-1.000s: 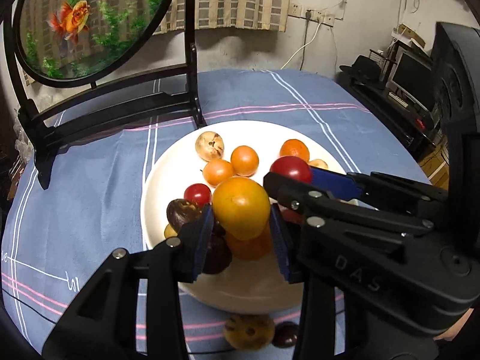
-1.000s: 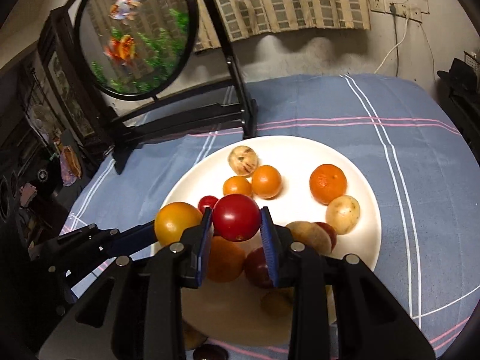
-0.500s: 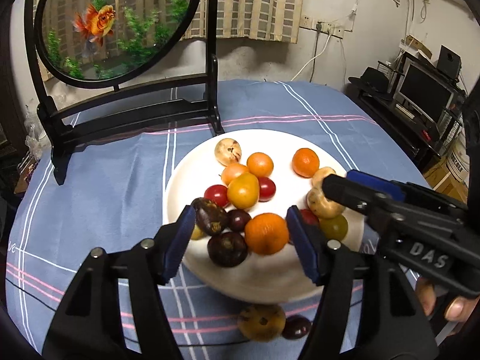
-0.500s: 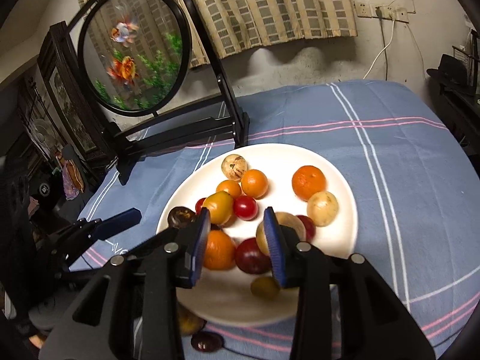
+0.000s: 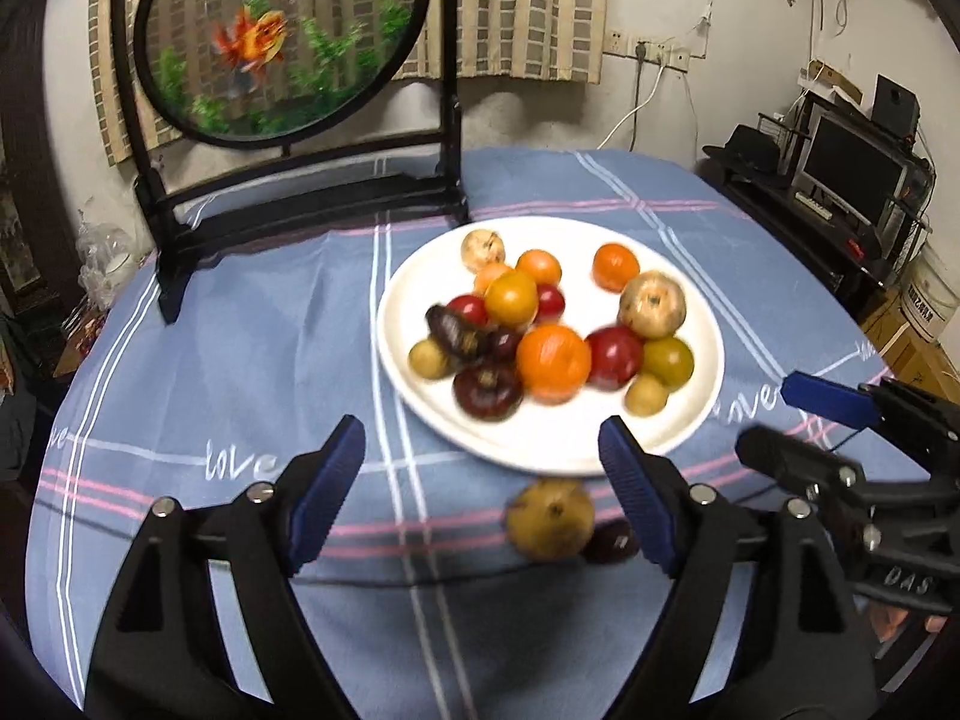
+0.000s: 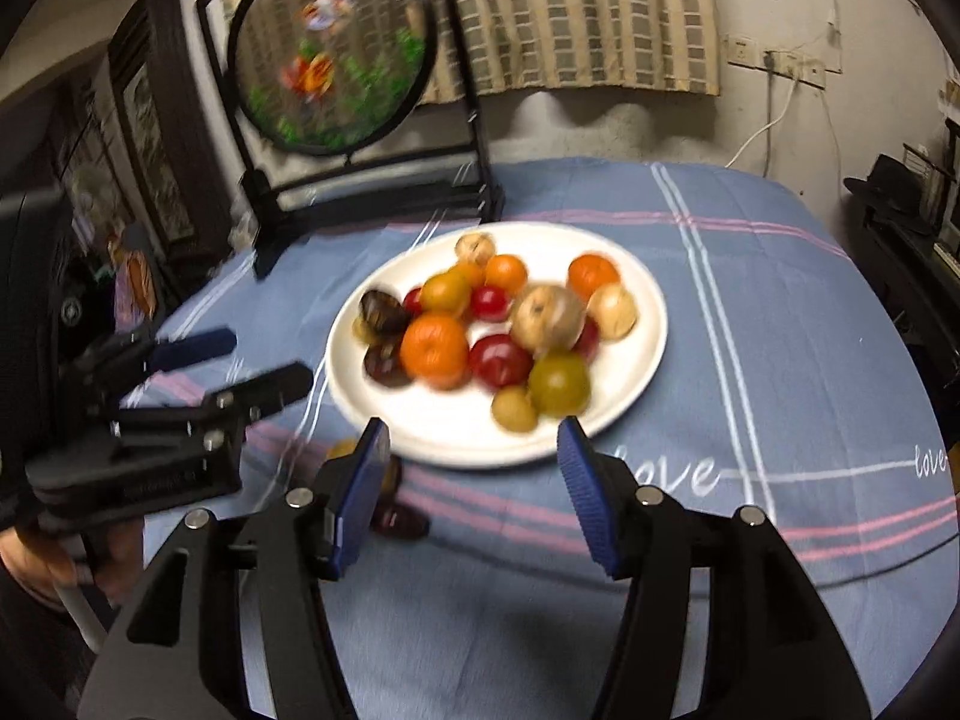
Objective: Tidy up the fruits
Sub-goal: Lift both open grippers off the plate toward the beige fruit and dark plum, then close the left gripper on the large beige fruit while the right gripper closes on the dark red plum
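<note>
A white plate on the blue cloth holds several fruits. Among them are a yellow-orange tomato and a small red tomato beside it. My left gripper hovers before the plate's near rim, its jaws opening. A brownish fruit on the cloth shows in the gap, untouched by the pads. A dark fruit lies beside it. My right gripper is also short of the rim, jaws opening, nothing between them.
A round goldfish screen on a black stand rises behind the plate. A monitor and shelves stand beyond the table's right edge. A person's hand holds the left gripper. Blue cloth stretches to the right of the plate.
The left gripper let go of the yellow-orange tomato and the right let go of the red tomato; both now lie on the plate. Both grippers pulled back toward the near edge, jaws widening.
</note>
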